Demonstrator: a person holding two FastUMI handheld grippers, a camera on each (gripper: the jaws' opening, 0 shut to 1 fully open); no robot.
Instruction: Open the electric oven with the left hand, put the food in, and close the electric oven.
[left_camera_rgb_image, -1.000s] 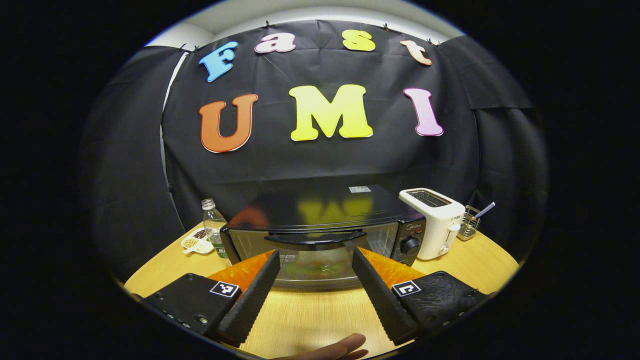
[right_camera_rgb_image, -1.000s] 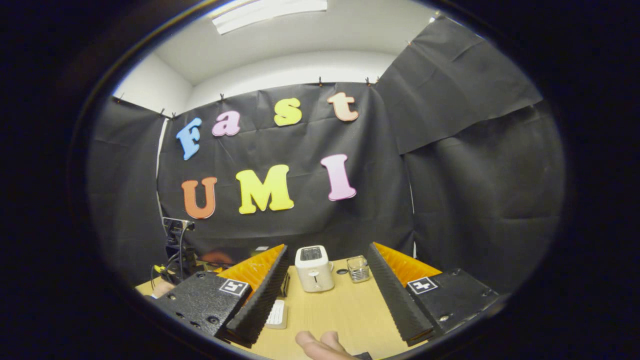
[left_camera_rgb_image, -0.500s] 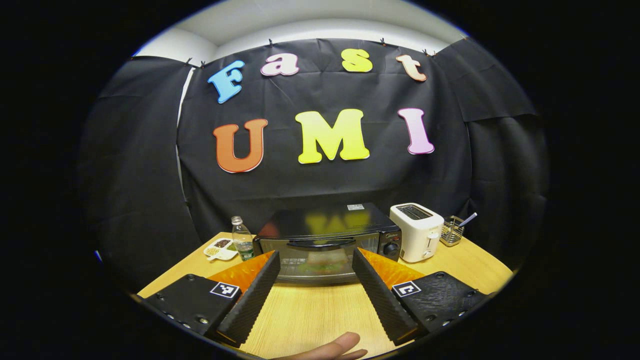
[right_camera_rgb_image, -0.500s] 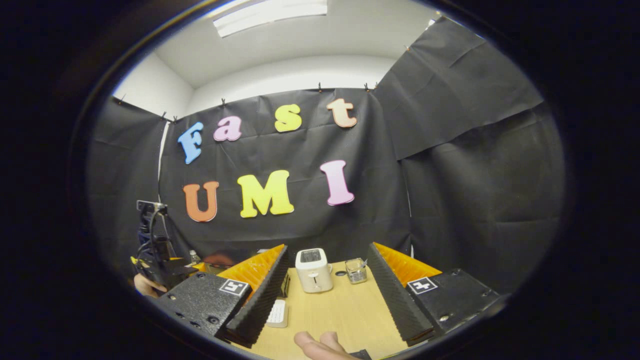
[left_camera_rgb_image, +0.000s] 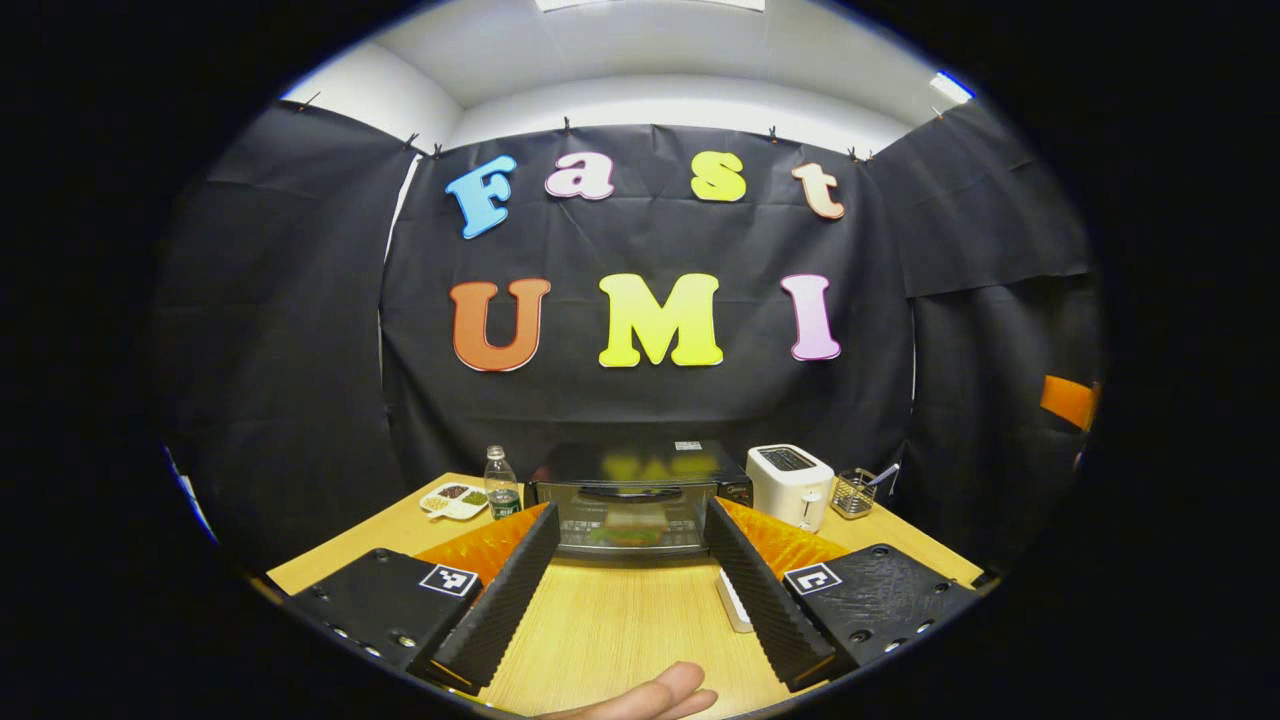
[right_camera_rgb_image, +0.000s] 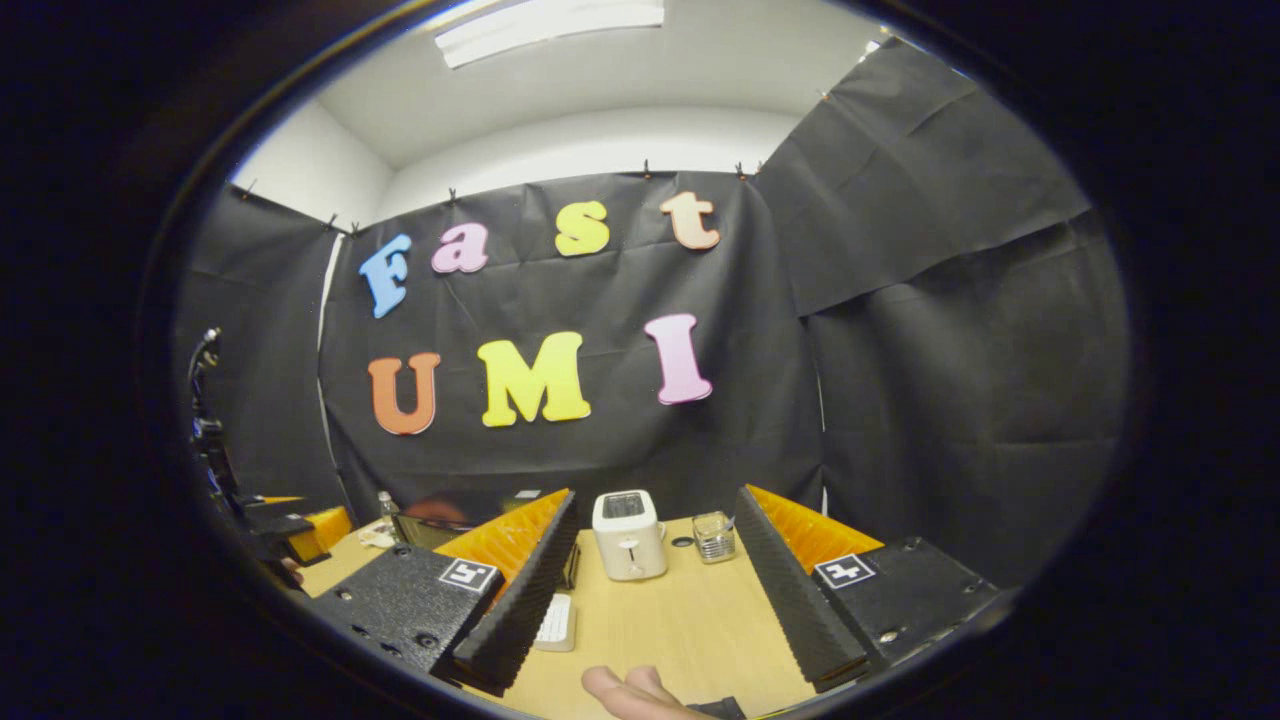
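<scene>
The left gripper (left_camera_rgb_image: 628, 590) hangs over the table (left_camera_rgb_image: 620, 630), jaws spread and empty. At 12 o'clock stands the oven (left_camera_rgb_image: 640, 497), door closed; a bottle (left_camera_rgb_image: 500, 484) at 11, a toaster (left_camera_rgb_image: 790, 484) at 1.

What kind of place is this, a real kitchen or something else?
Most likely a recording booth set up like a kitchen corner, not a real kitchen. Black cloth hangs as walls around a wooden table, which carries an oven, a toaster and a bottle.
</scene>
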